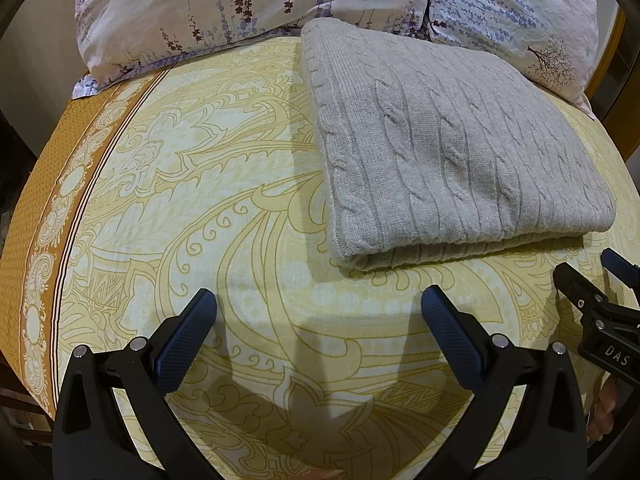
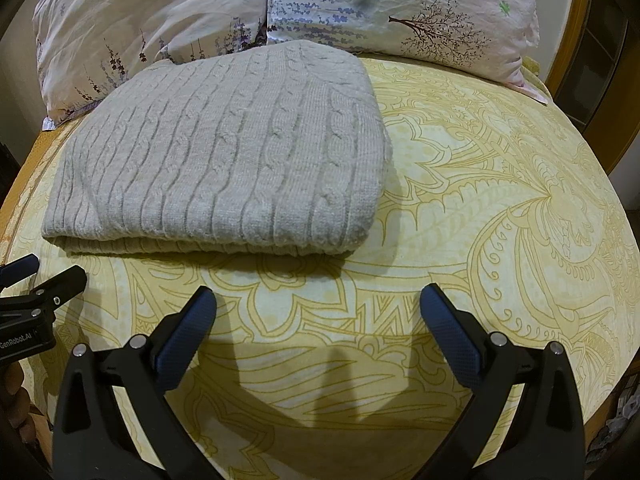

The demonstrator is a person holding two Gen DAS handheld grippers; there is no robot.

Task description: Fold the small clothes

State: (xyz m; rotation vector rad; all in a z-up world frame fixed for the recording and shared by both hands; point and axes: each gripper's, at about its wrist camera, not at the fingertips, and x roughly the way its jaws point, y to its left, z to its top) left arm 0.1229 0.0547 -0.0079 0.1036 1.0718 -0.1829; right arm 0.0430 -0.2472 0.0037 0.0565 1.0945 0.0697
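Both grippers, left [image 1: 319, 318] and right [image 2: 318, 316], hover with fingers spread wide and empty over the bed [image 2: 500, 208]; the folded knit [image 1: 452, 152] lies by the pillows [image 2: 400, 4], soft, thick, probably floppy; best pinched at its near corners.

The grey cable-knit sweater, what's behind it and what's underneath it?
Behind the sweater lie two floral pillows, their lower edges hidden by it. Underneath is the yellow patterned sheet; a folded lower layer shows at the front edge, but whatever else it covers cannot be seen.
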